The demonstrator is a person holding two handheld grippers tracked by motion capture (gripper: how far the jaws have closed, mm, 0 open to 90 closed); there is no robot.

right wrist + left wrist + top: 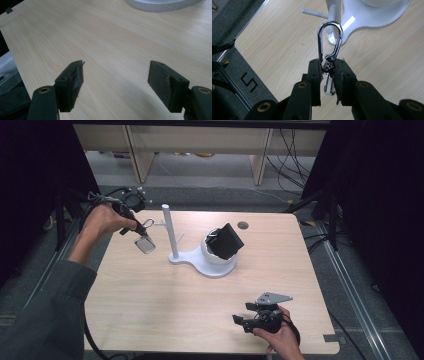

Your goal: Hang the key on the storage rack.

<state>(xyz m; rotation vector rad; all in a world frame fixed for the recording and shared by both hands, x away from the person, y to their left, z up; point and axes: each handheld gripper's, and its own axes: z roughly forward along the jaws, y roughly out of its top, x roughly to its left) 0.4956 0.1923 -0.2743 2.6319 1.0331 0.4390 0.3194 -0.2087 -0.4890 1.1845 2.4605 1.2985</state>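
My left gripper (141, 226) hangs over the table's far left part, shut on a keychain. In the left gripper view its jaws (327, 66) pinch the ring end, and the silver carabiner (329, 40) sticks out ahead toward the white stand (372, 15). A pale square tag (145, 245) dangles below the gripper. The stand's upright post (169, 232) carries thin side pegs (314, 13) just right of the gripper. My right gripper (243, 313) rests low near the front right of the table, open, with nothing between its jaws (115, 75).
The stand's base holds a white bowl (212, 260) with a black boxy object (227, 241) tilted in it. A small round grommet (243, 225) sits in the far tabletop. Bare light wood (165, 305) spans the front middle. Shelving and cables lie beyond the far edge.
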